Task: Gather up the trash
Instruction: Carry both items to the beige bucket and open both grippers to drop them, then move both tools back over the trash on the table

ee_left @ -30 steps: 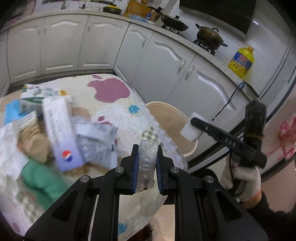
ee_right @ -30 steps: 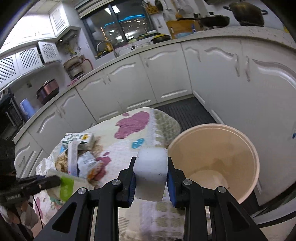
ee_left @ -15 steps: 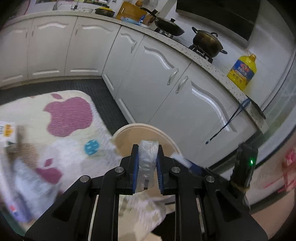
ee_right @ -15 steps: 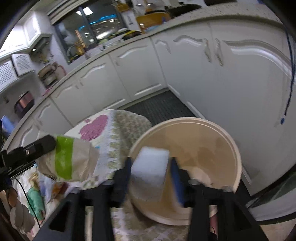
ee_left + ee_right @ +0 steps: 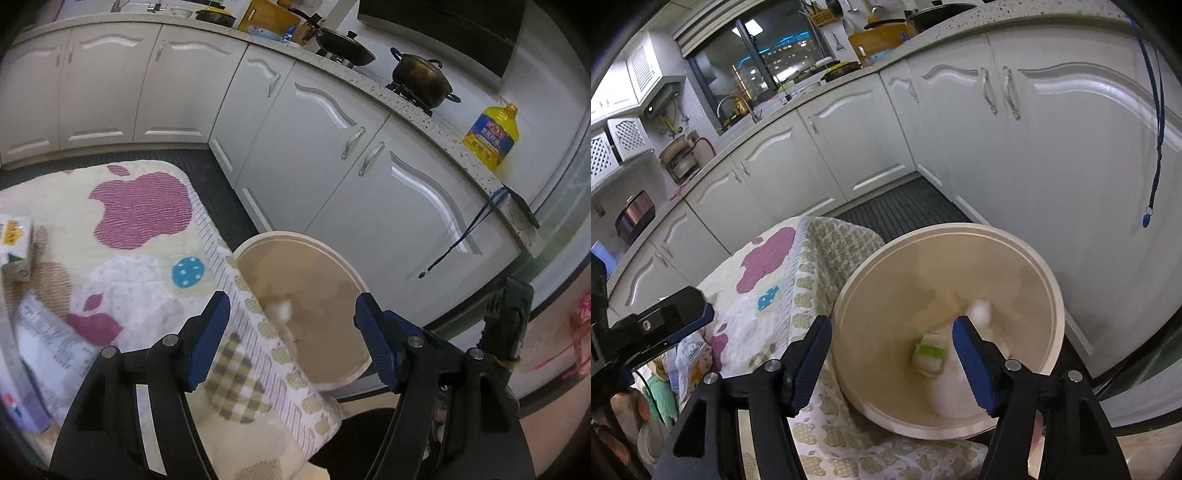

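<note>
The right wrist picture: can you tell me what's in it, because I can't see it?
The right hand-held gripper hangs over a tan trash bin, its jaws opening with nothing between them. Inside the bin lie a green-striped wrapper and blurry white bits. A patterned tablecloth and white kitchen cabinets are around it.

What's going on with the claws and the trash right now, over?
Left claw and right claw both opening, empty. Green-striped wrapper and white lump in bin. Nothing in the way.
</note>
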Available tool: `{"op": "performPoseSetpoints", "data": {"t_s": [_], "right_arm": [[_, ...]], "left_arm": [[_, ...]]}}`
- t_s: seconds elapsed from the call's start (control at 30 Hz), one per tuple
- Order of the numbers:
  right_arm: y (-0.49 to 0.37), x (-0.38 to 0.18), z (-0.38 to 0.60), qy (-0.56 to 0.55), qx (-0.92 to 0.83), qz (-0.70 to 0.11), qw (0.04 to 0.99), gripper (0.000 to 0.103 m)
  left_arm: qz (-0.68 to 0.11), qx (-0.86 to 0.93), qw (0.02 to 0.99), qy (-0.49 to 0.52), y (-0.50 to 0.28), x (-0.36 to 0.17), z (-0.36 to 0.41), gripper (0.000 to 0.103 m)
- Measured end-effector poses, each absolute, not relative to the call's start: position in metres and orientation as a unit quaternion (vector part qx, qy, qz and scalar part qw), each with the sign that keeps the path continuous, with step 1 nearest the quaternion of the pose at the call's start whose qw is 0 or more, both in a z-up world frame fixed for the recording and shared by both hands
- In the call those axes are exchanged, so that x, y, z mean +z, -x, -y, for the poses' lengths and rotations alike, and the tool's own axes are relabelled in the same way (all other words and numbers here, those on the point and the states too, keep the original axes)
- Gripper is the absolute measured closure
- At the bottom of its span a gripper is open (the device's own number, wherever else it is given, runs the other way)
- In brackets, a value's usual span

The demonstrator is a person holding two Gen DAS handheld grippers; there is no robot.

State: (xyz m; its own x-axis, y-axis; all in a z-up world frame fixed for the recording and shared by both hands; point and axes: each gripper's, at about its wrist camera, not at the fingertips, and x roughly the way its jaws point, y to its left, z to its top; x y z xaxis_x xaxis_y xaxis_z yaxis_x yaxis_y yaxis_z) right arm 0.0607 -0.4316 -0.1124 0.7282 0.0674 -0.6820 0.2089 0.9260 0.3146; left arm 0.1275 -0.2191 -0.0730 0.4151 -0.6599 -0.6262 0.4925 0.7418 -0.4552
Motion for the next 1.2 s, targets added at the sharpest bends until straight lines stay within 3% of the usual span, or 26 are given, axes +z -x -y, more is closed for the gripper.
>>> {"op": "performPoseSetpoints", "data": {"t_s": [0.73,1.2], "right_arm": [[-0.057,-0.094,0.367,-0.134,0.010,-0.361,0.923,0.031],[-0.056,-0.080,0.305,-0.112,0.084,-0.359,0.923,0.028]], "left_arm": [[-0.370,-0.247,0.894,0.052,-0.088,-0.059,0.149,0.033],[-0.371,-0.190,0.906,0.076,-0.065,-0.050,0.071,0.033]]}}
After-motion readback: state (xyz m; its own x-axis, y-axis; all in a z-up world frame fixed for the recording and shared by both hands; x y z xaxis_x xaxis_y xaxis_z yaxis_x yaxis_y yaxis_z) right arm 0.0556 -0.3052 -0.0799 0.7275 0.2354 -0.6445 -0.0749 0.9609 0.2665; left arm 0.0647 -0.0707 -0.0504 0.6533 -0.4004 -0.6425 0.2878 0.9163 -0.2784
